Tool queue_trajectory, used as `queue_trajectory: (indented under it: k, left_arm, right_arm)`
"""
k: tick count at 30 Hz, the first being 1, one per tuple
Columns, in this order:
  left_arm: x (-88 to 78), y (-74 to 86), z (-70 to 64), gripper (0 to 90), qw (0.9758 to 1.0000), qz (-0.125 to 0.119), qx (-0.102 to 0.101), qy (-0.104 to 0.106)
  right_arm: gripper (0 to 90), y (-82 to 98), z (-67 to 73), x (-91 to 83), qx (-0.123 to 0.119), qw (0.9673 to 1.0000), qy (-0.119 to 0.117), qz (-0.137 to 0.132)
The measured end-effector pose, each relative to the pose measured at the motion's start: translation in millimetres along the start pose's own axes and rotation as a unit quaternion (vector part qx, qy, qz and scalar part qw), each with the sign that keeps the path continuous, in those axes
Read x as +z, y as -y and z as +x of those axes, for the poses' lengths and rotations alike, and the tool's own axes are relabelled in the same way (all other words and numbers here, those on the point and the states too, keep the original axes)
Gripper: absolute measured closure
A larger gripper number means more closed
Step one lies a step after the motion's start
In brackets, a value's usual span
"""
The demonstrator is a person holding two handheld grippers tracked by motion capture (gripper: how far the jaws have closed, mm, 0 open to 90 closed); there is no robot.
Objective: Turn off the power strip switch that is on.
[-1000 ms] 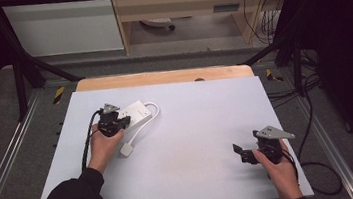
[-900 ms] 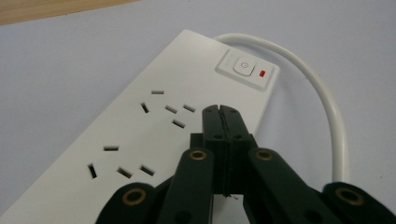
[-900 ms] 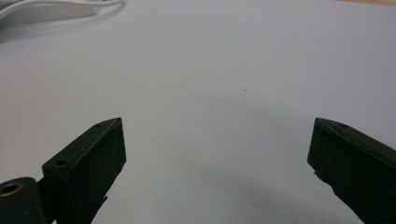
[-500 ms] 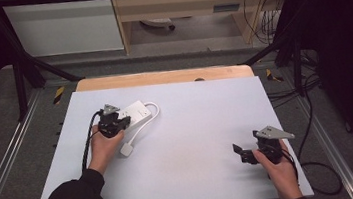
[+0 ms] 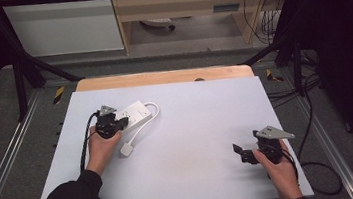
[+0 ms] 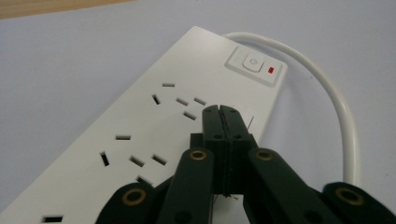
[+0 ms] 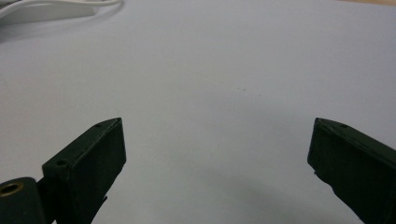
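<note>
So the thing in play is a white plastic power strip (image 6: 154, 126), a long flat rigid block with rows of sockets and a rocker switch (image 6: 252, 63) with a little red indicator at the end where the cable comes out. It lies flat on the pale grey table (image 5: 203, 126), toward the far left part, at a slant. My guess is it's light and stiff, smooth enough on top to slide if pushed, and not fragile, so pinching it across the narrow width along the long edges looks like the sane grab. The thick white cord (image 6: 336, 107) loops out from the switch end and runs back to a white plug (image 5: 127, 150) lying just beside the person's left hand (image 5: 100, 147); that cord will be springy and probably drags the strip around. The left tool (image 6: 222, 112) has its jaws pressed together with nothing between them, tips right over the socket face near the strip's edge. The right tool (image 7: 215, 154) sits well apart at the near right, jaws spread wide over bare table.
</note>
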State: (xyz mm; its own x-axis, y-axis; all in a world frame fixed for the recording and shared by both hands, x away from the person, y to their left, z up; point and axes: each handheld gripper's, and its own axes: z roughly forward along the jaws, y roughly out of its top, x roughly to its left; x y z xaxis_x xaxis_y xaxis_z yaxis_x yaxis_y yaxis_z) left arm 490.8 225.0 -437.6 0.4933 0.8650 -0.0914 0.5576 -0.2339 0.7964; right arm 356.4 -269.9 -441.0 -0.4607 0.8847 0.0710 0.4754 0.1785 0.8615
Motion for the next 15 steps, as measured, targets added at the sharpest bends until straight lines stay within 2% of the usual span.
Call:
queue_trajectory:
  k: [12, 15]
  left_arm:
    - [0.4, -1.0, -0.3, 90.0, 1.0000, -0.001, 0.002, -0.003]
    - [-1.4, -2.3, -0.9, 90.0, 0.9999, -0.009, 0.005, -0.005]
  right_arm:
    - [4.7, 0.0, -0.4, -0.3, -0.001, 1.0000, -0.001, 0.000]
    - [4.7, 0.0, -0.8, -0.3, -0.001, 1.0000, -0.001, 0.000]
